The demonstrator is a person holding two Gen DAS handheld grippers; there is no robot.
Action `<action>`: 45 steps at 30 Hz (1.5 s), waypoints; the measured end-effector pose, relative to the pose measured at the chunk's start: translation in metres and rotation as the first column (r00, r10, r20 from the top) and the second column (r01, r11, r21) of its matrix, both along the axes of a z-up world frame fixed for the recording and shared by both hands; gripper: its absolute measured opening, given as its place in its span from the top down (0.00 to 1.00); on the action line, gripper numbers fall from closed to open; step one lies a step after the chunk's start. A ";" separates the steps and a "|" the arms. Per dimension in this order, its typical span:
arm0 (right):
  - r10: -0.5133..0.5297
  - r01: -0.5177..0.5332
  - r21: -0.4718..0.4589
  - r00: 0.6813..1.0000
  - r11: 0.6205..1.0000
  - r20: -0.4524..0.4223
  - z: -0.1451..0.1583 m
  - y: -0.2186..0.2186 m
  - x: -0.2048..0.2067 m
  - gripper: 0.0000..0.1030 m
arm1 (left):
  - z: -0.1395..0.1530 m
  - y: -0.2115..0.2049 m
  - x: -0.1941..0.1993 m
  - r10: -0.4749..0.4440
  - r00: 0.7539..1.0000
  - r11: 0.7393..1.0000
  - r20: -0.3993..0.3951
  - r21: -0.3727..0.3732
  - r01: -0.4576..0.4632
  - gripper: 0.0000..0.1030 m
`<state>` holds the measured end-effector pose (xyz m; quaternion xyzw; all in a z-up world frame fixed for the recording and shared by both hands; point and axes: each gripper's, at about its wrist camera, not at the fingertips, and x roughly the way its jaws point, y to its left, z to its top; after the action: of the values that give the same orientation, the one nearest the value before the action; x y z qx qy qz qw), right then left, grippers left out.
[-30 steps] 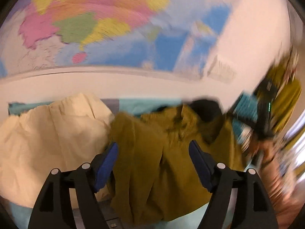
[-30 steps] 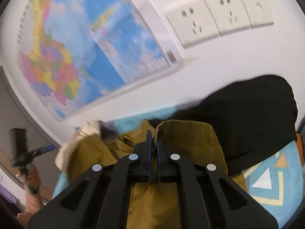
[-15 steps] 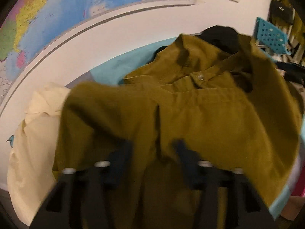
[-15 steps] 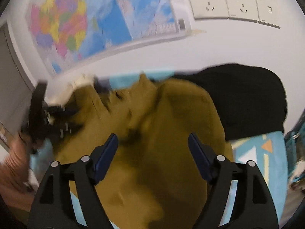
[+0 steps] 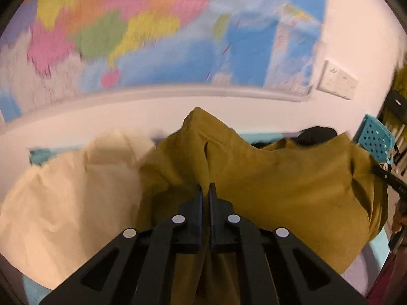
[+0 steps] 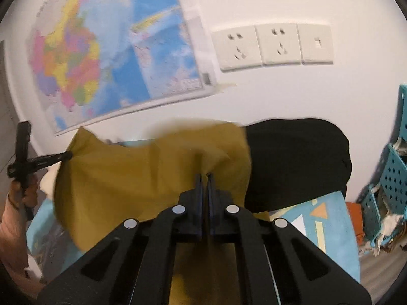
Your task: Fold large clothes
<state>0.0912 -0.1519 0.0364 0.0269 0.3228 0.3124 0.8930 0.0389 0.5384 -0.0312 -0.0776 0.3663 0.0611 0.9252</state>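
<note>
A large mustard-yellow shirt (image 5: 279,183) is held up between both grippers, above a light blue patterned surface (image 6: 330,218). My left gripper (image 5: 205,190) is shut on a fold of the shirt. My right gripper (image 6: 205,178) is shut on another edge of the shirt (image 6: 132,178), which hangs spread out to the left. The left gripper (image 6: 68,155) also shows at the far left of the right wrist view, pinching the shirt's corner.
A cream garment (image 5: 63,198) lies at the left. A black garment (image 6: 297,162) lies at the right by the wall. A teal perforated basket (image 6: 391,178) stands at the right edge. A wall map (image 6: 114,50) and sockets (image 6: 274,43) are behind.
Both grippers were open half a second ago and are now shut on the shirt. The shirt has been lifted and stretched between them.
</note>
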 end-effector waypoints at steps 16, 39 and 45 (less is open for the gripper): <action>-0.011 0.020 0.073 0.993 0.997 -0.119 -0.052 -0.046 -0.018 0.13 | -0.013 -0.010 -0.058 -0.014 0.996 0.994 0.090 0.113 0.004 0.23; 0.151 -0.134 0.259 0.987 0.957 -0.048 -0.006 -0.093 -0.116 0.81 | -0.051 -0.025 -0.181 -0.197 0.975 0.907 0.106 -0.358 0.222 0.93; 0.031 -0.018 0.041 0.940 0.999 -0.341 -0.077 -0.104 -0.093 0.65 | -0.113 -0.045 -0.159 -0.172 0.956 0.954 -0.236 -0.283 0.102 0.78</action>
<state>-0.0014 -0.2555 -0.0410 0.0933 0.4673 0.3199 0.8189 -0.1200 0.4935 -0.1444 -0.1678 0.4929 -0.0443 0.8526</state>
